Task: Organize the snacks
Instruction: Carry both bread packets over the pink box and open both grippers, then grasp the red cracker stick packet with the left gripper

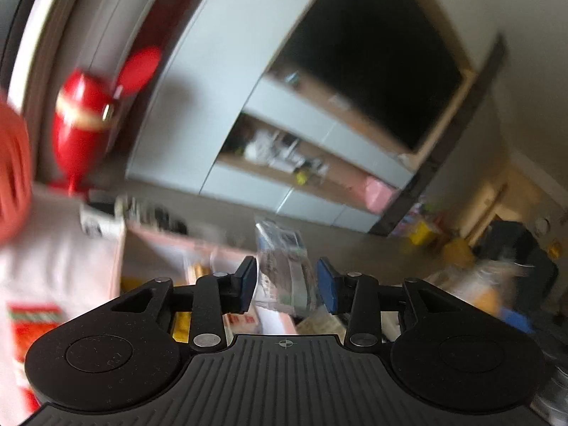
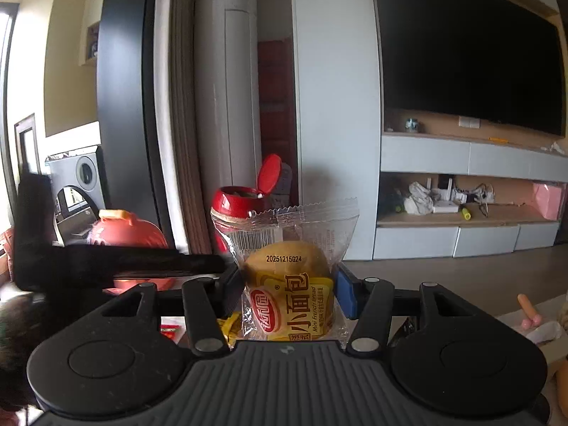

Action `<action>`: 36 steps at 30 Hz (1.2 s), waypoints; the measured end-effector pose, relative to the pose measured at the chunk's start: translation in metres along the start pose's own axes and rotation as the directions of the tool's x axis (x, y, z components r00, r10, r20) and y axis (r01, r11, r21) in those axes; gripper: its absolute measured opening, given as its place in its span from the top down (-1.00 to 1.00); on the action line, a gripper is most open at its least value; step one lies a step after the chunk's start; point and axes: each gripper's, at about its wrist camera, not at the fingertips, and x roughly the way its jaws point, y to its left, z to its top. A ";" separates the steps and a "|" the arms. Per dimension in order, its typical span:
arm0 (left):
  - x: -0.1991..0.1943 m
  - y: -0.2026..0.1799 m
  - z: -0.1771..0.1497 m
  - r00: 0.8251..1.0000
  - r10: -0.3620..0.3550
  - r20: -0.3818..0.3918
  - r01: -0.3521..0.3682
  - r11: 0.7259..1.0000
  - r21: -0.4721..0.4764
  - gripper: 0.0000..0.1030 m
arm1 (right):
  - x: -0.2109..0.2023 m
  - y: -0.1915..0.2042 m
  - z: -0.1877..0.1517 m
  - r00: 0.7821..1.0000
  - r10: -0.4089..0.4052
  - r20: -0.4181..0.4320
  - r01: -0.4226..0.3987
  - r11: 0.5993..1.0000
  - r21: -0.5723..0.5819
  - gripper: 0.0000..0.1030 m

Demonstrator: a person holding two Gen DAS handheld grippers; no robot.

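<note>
My right gripper [image 2: 287, 293] has its fingers [image 2: 346, 293] pinching a clear packet of mini French bread [image 2: 289, 284] from both sides, the packet upright with its crimped top edge above them and the yellow bun showing through the wrap. Behind it stands a red canister [image 2: 236, 206] with its flip lid [image 2: 268, 171] open, and to the left an orange-red pot [image 2: 127, 230]. My left gripper [image 1: 287, 284] frames a blurred clear snack packet [image 1: 284, 266] between its blue-padded fingers [image 1: 328, 285]; a gap shows on each side of it, so I cannot tell whether it is gripped. The left view is tilted and smeared, with the red canister [image 1: 80, 124] at upper left and a white bag with red print [image 1: 53, 277] beside it.
</note>
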 end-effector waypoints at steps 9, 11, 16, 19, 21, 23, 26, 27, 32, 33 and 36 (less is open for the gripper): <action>-0.047 0.067 -0.023 1.000 0.021 0.022 -0.019 0.997 -0.072 0.23 | 0.020 -0.019 -0.008 0.998 -0.024 -0.052 0.026 0.999 0.047 -0.04; -0.077 0.080 -0.030 0.994 0.092 0.063 -0.089 0.995 -0.051 0.23 | 0.026 -0.018 -0.003 0.998 -0.014 -0.061 0.017 0.998 0.052 -0.04; -0.113 0.127 -0.041 0.972 0.227 0.064 -0.218 0.968 -0.126 0.23 | 0.088 -0.007 0.016 0.975 -0.010 -0.221 0.017 1.000 0.026 -0.19; -0.123 0.157 -0.052 0.964 0.264 0.024 -0.257 0.952 -0.166 0.24 | 0.140 -0.007 0.011 0.919 0.025 -0.393 -0.011 0.999 0.037 -0.42; -0.126 0.180 -0.061 0.963 0.271 0.005 -0.264 0.943 -0.201 0.24 | 0.148 -0.013 0.001 0.909 0.040 -0.415 -0.006 0.997 0.083 -0.42; -0.130 0.194 -0.067 0.956 0.293 -0.013 -0.288 0.929 -0.231 0.24 | 0.141 -0.017 -0.008 0.913 0.079 -0.401 -0.022 0.989 0.146 -0.42; -0.127 0.203 -0.074 0.958 0.285 -0.025 -0.281 0.925 -0.255 0.24 | 0.129 -0.005 -0.022 0.906 0.144 -0.399 -0.083 0.982 0.167 -0.43; -0.126 0.203 -0.074 0.961 0.276 -0.023 -0.273 0.929 -0.249 0.24 | 0.126 0.001 -0.027 0.904 0.145 -0.403 -0.093 0.985 0.147 -0.43; -0.113 0.192 -0.072 0.962 0.271 -0.026 -0.271 0.944 -0.188 0.24 | 0.114 0.035 -0.049 0.934 0.011 -0.357 -0.028 0.999 -0.042 -0.43; -0.111 0.191 -0.073 0.964 0.266 -0.027 -0.266 0.945 -0.192 0.24 | 0.117 0.036 -0.048 0.942 -0.008 -0.336 -0.007 0.999 -0.046 -0.43; -0.113 0.186 -0.073 0.963 0.267 -0.016 -0.265 0.945 -0.190 0.24 | 0.137 0.022 -0.041 0.959 -0.060 -0.275 0.060 0.998 -0.011 -0.37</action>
